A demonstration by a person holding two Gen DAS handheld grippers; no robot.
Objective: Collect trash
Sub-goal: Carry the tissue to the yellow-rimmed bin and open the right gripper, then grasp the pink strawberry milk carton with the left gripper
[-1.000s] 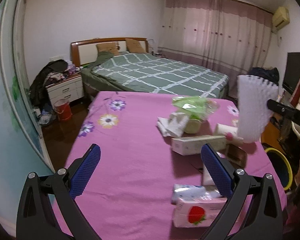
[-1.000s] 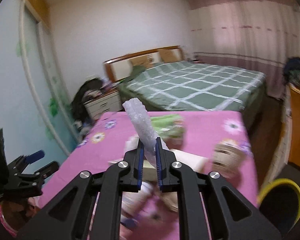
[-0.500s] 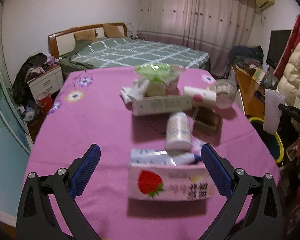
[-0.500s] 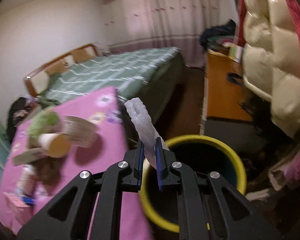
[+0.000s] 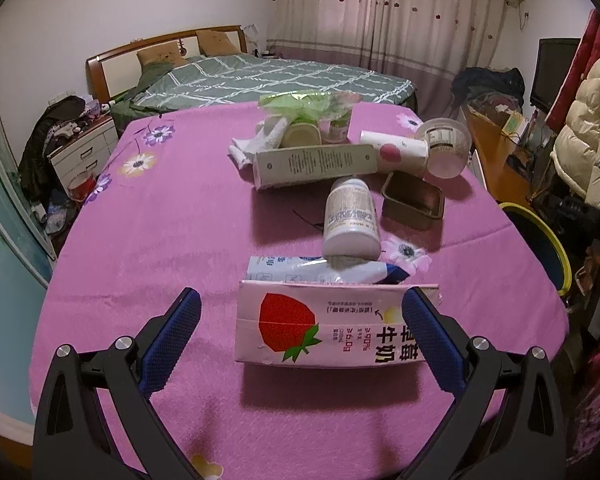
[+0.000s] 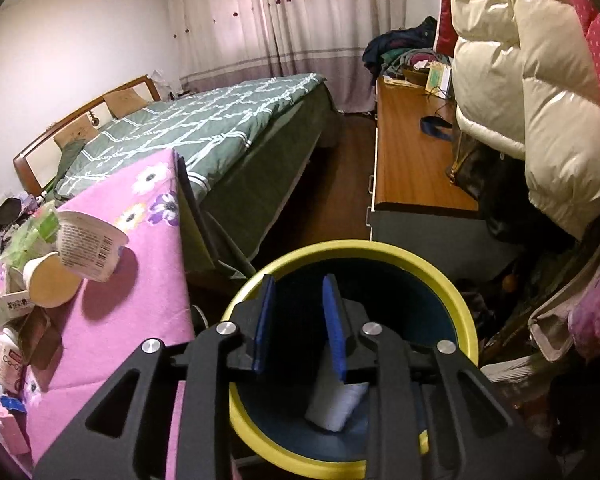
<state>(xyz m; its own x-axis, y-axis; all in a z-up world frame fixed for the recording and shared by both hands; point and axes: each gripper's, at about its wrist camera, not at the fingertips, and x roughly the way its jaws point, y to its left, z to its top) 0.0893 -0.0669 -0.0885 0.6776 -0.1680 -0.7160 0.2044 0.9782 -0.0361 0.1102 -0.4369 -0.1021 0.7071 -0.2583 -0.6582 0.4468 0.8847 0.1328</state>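
Right tongs (image 6: 298, 320) hang over the mouth of a bin (image 6: 452, 292) with a yellow rim and dark blue inside; their blue pads are parting, with a narrow gap and nothing between them. Below them, inside the bin, lies a white foam sheet (image 6: 336, 404), pale and finely textured, leaning against the inner wall and clear of the pads. The bin stands on the floor just beside the edge of the worktop (image 6: 140, 280), which is covered in a pink cloth with flower prints.

Left tongs (image 5: 300, 328) are spread wide above the near part of the worktop (image 5: 160, 240), holding nothing. Between their pads, nearer the right one, lies a pink milk carton (image 5: 332, 328) on its side, printed with a red strawberry and Chinese characters seen upside down; whether the right pad touches it cannot be told. Just behind the carton is a crumpled white and blue wrapper (image 5: 300, 270), and behind that a white bottle (image 5: 352, 220) on its side with a grey label too small to read. Further back lie a brown tray (image 5: 412, 202), a long grey-green box (image 5: 316, 166) with fine print, a clear plastic cup (image 5: 444, 148) on its side with a barcode label, a white tube (image 5: 392, 150), a green plastic bag (image 5: 300, 106) and white crumpled paper (image 5: 256, 144).
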